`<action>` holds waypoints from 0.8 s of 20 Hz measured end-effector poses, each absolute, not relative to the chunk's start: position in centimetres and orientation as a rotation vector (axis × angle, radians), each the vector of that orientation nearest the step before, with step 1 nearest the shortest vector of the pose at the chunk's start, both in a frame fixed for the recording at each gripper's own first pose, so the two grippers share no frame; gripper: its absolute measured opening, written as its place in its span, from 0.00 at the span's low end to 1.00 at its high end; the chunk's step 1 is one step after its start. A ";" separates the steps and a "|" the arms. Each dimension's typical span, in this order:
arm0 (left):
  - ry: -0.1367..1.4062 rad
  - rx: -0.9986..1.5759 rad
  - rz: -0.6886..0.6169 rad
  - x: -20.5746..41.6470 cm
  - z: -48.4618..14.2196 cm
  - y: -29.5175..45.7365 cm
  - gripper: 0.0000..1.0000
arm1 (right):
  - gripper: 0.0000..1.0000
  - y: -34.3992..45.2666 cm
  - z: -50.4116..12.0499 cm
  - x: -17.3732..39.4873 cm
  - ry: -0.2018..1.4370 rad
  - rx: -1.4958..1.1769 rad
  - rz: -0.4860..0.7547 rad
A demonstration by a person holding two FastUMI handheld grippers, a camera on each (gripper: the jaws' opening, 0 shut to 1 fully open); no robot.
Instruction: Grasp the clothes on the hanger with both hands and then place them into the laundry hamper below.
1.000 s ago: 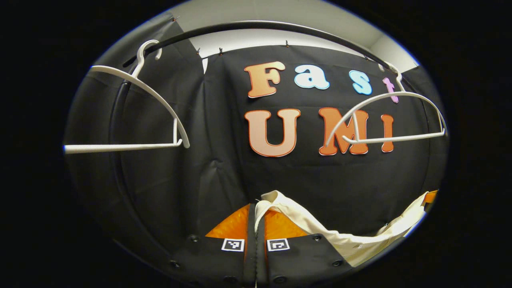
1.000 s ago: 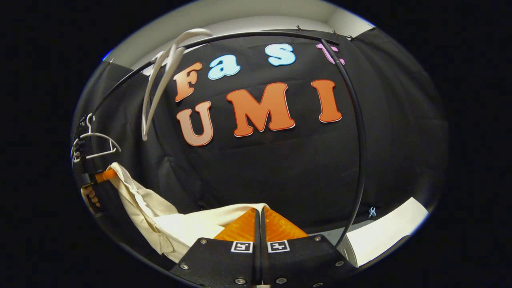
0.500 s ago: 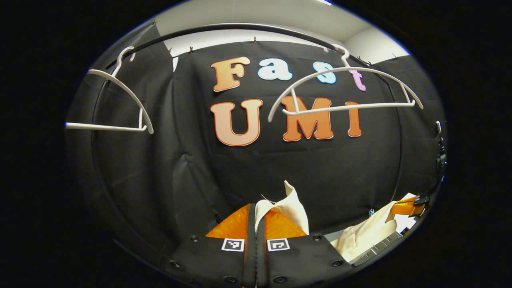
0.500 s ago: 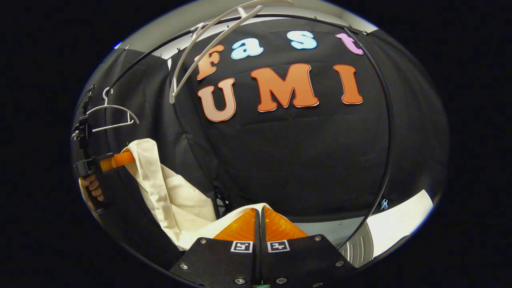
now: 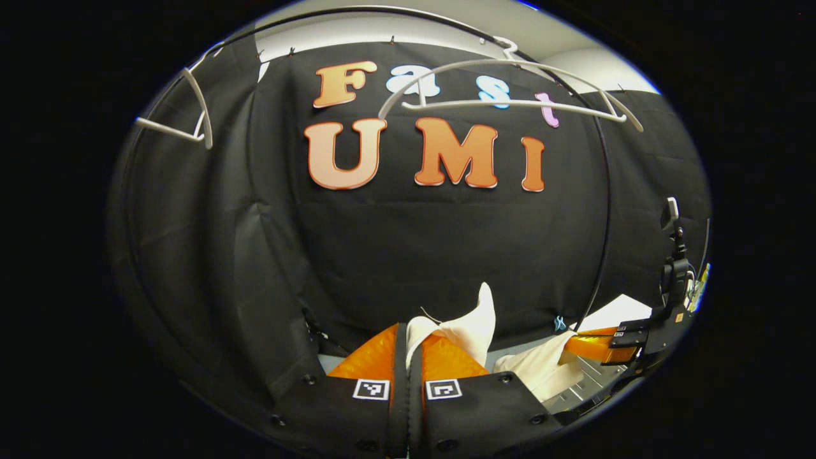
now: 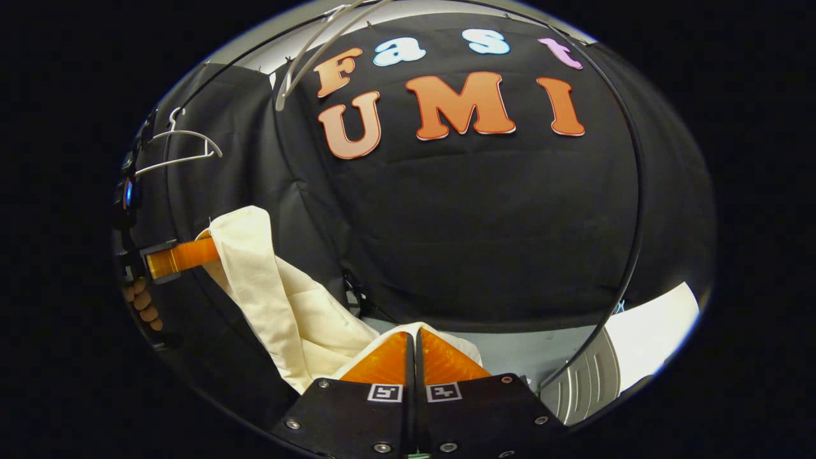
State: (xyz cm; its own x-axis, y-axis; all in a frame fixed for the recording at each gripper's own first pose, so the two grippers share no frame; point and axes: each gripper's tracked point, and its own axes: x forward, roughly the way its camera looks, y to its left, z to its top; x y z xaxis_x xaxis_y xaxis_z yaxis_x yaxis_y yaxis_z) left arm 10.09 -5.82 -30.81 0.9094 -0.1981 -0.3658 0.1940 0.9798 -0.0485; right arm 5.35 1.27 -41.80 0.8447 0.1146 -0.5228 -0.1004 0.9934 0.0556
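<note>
Cream shirt (image 6: 274, 299), soft, light and limp, slung between left gripper (image 5: 408, 344) and right gripper (image 6: 414, 350), each with fingers closed on an edge fold (best hold), below bare hanger (image 5: 510, 95).

No word, number or brand can be read on any object here. The only signs are small square black-and-white coded markers, patterns of blocks rather than letters. Two sit on the body of the left hand-held gripper (image 5: 408, 331), at the bottom centre of the left gripper view: one marker (image 5: 371, 389) just left of the line where its fingers meet, the other (image 5: 443, 389) just right of it. The right hand-held gripper (image 6: 415, 336) carries a like pair at the bottom centre of the right gripper view, a left marker (image 6: 385, 393) and a right marker (image 6: 443, 392), side by side.
</note>
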 end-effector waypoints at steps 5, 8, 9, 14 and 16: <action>0.453 -0.019 -0.202 8.4 -37.1 -6.4 0.07 | 0.00 -0.5 -47.2 4.2 0.633 0.040 0.060; 0.537 -0.043 -0.206 7.2 -41.8 -6.7 0.07 | 0.00 -0.5 -50.8 2.8 0.681 0.077 0.041; 0.565 -0.059 -0.205 6.9 -43.4 -7.0 0.07 | 0.00 -0.6 -52.1 2.4 0.693 0.085 0.035; 0.711 -0.119 -0.183 4.9 -50.6 -8.0 0.07 | 0.00 -1.5 -57.9 -0.4 0.776 0.107 -0.014; 0.764 -0.138 -0.139 3.4 -53.8 -7.1 0.07 | 0.00 -1.8 -59.4 -1.1 0.801 0.114 -0.028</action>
